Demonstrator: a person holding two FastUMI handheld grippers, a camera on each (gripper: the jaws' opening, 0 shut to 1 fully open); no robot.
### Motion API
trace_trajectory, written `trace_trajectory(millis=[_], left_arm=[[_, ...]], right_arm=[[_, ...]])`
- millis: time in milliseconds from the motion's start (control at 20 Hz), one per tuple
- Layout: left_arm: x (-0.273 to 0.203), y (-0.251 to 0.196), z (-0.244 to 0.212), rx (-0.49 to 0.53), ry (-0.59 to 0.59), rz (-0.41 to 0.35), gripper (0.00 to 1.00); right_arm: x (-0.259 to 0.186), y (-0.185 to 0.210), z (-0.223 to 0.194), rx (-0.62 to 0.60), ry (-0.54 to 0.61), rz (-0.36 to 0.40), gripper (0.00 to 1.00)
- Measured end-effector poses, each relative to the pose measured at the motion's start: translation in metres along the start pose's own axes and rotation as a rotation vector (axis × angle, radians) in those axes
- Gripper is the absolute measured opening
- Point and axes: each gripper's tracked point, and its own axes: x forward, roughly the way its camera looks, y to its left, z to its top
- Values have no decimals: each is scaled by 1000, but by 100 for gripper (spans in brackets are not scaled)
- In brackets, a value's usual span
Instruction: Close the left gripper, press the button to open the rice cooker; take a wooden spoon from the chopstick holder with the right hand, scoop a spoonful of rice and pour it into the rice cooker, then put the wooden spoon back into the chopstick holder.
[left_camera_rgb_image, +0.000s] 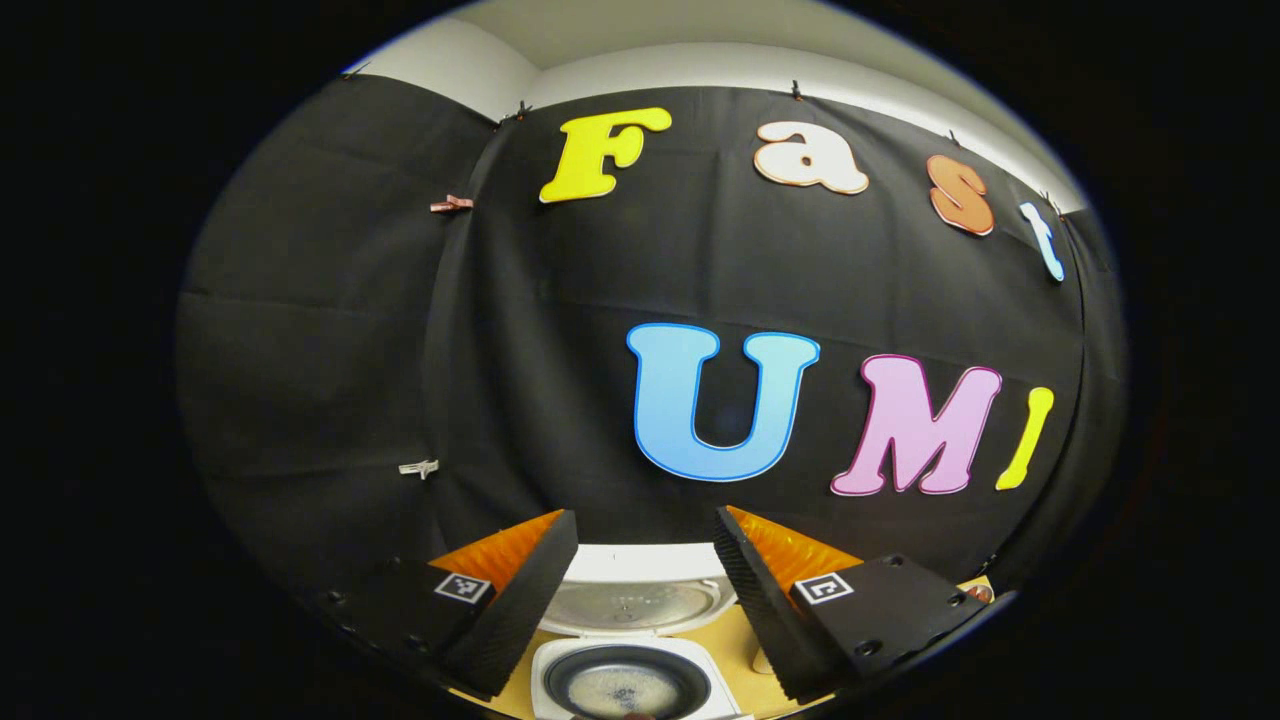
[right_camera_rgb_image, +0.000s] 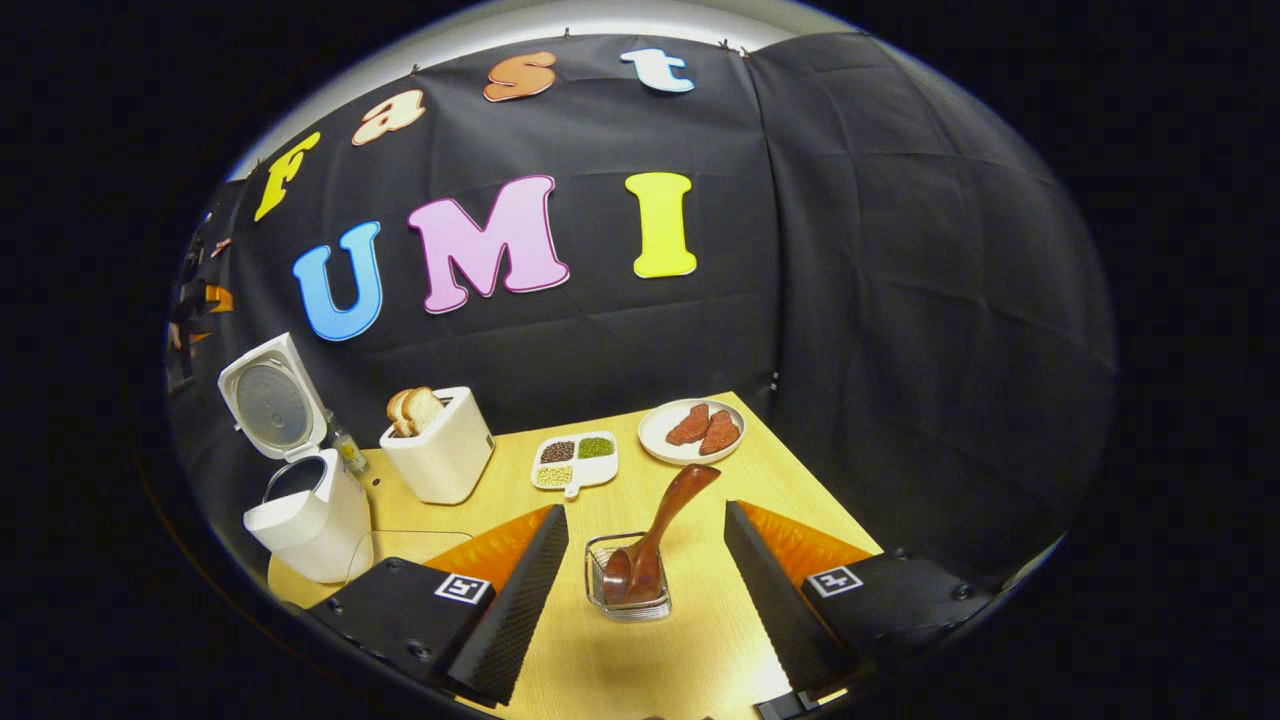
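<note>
In the left gripper view the white rice cooker (left_camera_rgb_image: 630, 640) lies just below me with its lid (left_camera_rgb_image: 628, 603) up; a thin layer of grains shows in the dark inner pot (left_camera_rgb_image: 626, 688). My left gripper (left_camera_rgb_image: 645, 515) stands open above it, holding nothing. In the right gripper view the rice cooker (right_camera_rgb_image: 305, 515) stands at the table's left with its lid (right_camera_rgb_image: 272, 397) raised. A dark wooden spoon (right_camera_rgb_image: 668, 520) stands bowl-down in a clear holder (right_camera_rgb_image: 628, 603), handle leaning right. My right gripper (right_camera_rgb_image: 645, 510) is open, the spoon between its fingers and a little ahead, untouched.
A white toaster (right_camera_rgb_image: 445, 455) with bread slices stands beside the cooker. A white divided dish (right_camera_rgb_image: 575, 462) of grains and a plate (right_camera_rgb_image: 660, 422) with red slices lie farther back. The wooden table (right_camera_rgb_image: 640, 660) ends at the black cloth wall.
</note>
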Motion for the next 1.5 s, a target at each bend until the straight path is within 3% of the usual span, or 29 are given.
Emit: trace_trajectory(millis=[300,500,750,850,1150,1500], left_arm=[[77,13,-23,33,86,3,95],[102,6,-41,41,150,-26,95],[113,16,-62,56,216,29,94],[109,20,-84,-3,288,47,94],[83,20,-92,7,343,103,96],[13,14,-129,-10,410,120,96]], right_arm=[[-28,18,5,4,-31,-6,98],[-39,21,-1,-30,-30,-12,98],[-45,29,-12,-8,-11,2,99],[-47,31,-17,17,-11,6,99],[-48,38,-29,21,-1,64,99],[-49,39,-39,-22,3,131,98]])
